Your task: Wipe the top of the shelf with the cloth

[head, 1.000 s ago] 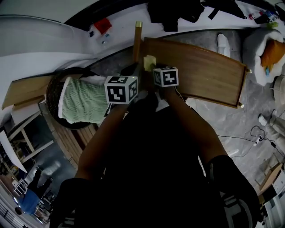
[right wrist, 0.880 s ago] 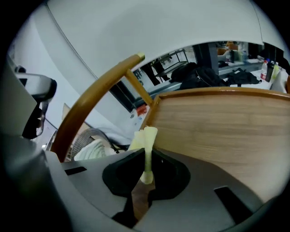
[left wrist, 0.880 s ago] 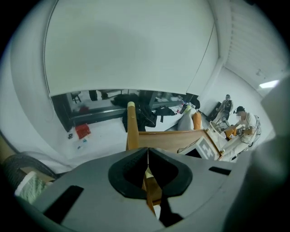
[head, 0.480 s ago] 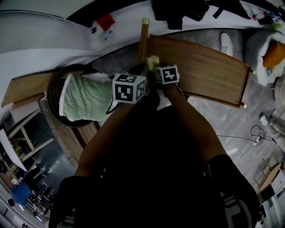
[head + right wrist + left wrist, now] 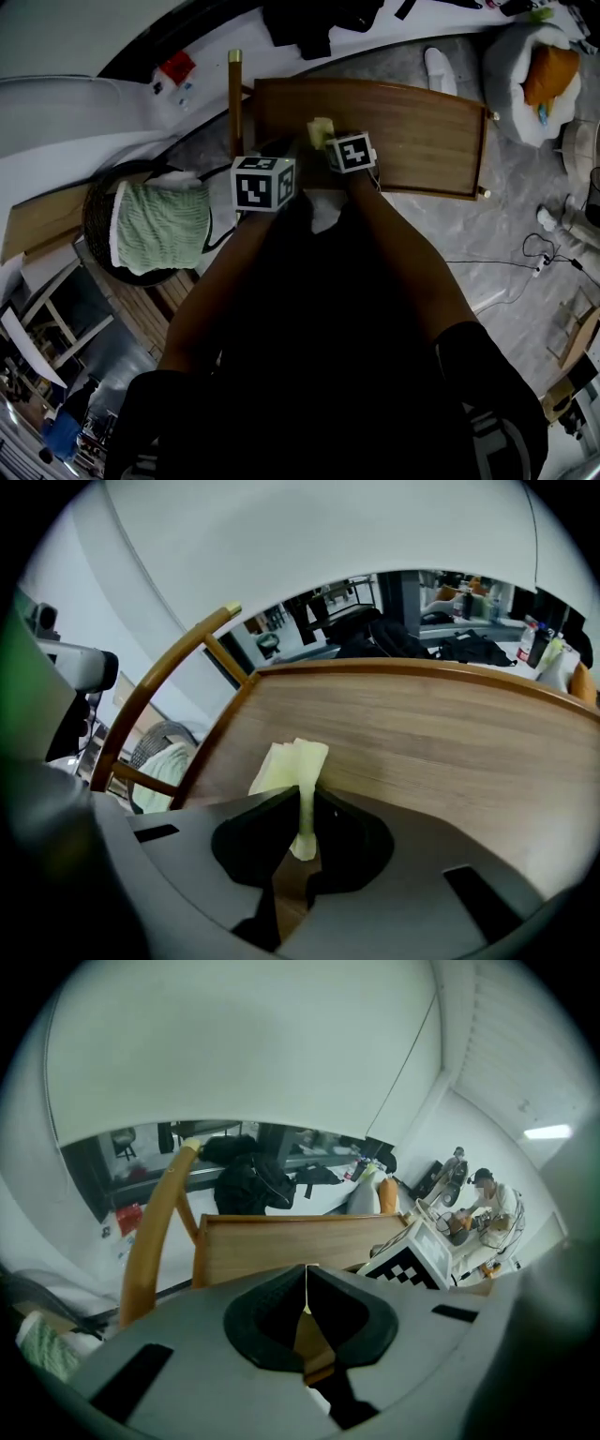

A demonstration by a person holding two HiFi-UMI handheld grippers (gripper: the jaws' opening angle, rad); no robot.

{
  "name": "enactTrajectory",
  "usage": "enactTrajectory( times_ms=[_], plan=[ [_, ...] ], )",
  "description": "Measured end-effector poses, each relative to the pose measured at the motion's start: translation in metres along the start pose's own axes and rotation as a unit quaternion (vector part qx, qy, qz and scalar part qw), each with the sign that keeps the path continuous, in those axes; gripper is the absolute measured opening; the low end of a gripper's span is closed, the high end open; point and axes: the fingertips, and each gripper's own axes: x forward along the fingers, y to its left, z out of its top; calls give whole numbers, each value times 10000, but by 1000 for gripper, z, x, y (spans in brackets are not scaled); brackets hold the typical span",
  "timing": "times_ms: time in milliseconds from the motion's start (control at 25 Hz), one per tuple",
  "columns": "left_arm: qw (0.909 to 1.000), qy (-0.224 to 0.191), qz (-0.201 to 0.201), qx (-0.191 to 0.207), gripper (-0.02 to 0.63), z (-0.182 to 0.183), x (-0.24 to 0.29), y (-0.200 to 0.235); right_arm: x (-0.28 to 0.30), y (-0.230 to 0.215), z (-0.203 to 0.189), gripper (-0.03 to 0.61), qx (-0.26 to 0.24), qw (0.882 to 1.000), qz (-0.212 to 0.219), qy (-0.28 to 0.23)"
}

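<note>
Right gripper view is showing the right gripper (image 5: 302, 801) pinching the yellow cloth (image 5: 289, 759) on the wooden shelf (image 5: 450, 738). The left gripper (image 5: 306, 1283) is holding its jaws pressed together, empty.

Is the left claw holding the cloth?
No, the left claw is shut on nothing; the yellow cloth is pinched in the right claw.
</note>
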Motion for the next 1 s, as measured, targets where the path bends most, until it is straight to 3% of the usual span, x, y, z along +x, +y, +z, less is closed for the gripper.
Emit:
enactTrajectory(
  times_ms=[440, 1000],
  plan=[
    [9985, 61, -467, 286, 14, 8, 59, -117, -75, -127, -46, 44, 295, 9982, -509, -96],
    [9960, 205, -744, 446, 14, -4, 108, -209, -156, -258, -92, 44, 662, 9901, -1222, -184]
  ],
)
